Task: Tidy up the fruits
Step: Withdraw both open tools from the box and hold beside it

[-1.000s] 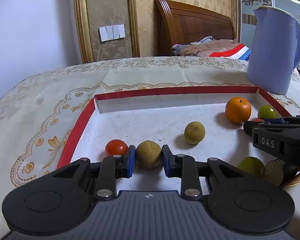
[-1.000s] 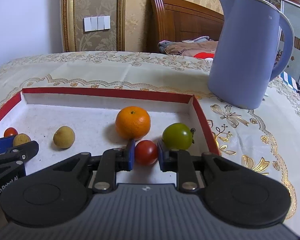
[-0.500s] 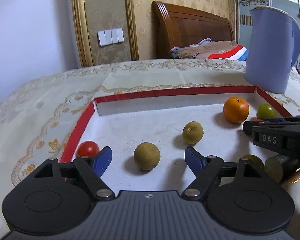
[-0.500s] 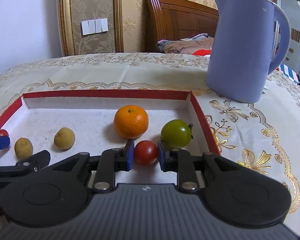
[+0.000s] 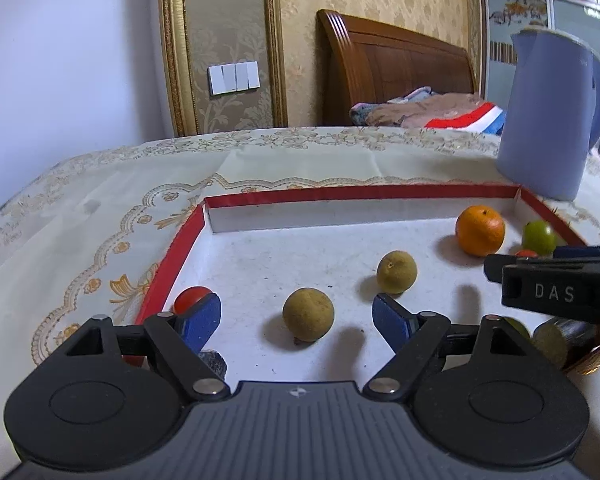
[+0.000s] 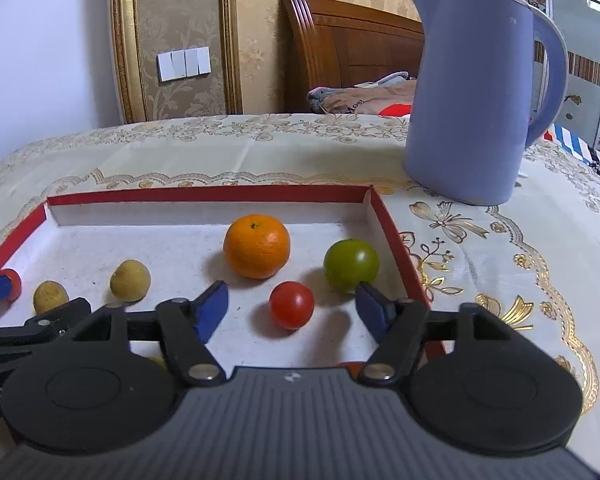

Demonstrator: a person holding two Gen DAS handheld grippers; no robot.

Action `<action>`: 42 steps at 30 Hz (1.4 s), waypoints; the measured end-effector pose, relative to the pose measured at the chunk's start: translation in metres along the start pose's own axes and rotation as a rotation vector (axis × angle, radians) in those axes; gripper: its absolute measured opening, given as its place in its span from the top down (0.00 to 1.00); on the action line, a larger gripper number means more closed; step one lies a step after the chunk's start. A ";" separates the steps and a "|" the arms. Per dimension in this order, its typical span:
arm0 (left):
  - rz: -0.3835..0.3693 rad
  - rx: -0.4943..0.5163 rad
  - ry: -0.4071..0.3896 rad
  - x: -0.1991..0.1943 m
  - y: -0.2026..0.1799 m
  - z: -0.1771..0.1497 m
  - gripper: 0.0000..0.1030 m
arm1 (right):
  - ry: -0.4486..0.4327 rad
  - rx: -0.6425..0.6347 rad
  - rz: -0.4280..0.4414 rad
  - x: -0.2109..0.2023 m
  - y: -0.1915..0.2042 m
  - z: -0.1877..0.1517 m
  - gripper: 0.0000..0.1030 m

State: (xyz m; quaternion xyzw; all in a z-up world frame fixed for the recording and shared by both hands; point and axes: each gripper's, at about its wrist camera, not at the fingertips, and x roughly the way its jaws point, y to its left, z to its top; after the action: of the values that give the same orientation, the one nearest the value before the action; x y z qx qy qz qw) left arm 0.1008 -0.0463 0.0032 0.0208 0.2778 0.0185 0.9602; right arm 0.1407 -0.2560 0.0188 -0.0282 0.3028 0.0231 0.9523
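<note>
The fruits lie in a shallow red-rimmed tray [image 6: 384, 216] with a white floor, set on a cream embroidered tablecloth [image 6: 500, 248]. Taking the orange [image 6: 257, 246] as the landmark: it sits toward the tray's far right, a green tomato [image 6: 351, 265] just beside it on the right, close to the right wall, and a red cherry tomato [image 6: 291, 305] just in front of it, between the two. Left of the orange, well apart, lie two tan longan-like fruits, one nearer [image 6: 130, 281] and one farther left [image 6: 50, 297]. A second red tomato [image 5: 192, 298] rests farthest from the orange, against the tray's left wall.

The right gripper [image 6: 292, 310] is released, its blue pads spread wide with the red cherry tomato lying free between them, touching neither. The left gripper [image 5: 298, 318] is likewise spread wide around the left tan fruit [image 5: 308, 314], which sits untouched on the tray floor; its left pad stands in front of the tomato at the wall.

Behind and right of the orange, outside the tray, a lavender-blue kettle [image 6: 472, 96] stands upright on the cloth.

In the left wrist view the right gripper's side reads "DAS" [image 5: 554, 293]; lettering at the right view's left edge is cut off.
</note>
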 end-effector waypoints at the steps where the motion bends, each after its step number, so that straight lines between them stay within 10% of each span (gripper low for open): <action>1: 0.004 -0.003 -0.003 -0.001 0.000 0.000 0.19 | -0.012 -0.004 -0.004 -0.002 0.000 0.000 0.30; 42: -0.035 -0.044 -0.066 -0.032 0.013 -0.010 0.13 | -0.091 0.047 0.003 -0.050 -0.013 -0.026 0.04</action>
State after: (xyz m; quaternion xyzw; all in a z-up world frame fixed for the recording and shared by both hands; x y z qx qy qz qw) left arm 0.0683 -0.0342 0.0128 -0.0044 0.2459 0.0071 0.9693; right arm 0.0862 -0.2718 0.0271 -0.0045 0.2597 0.0185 0.9655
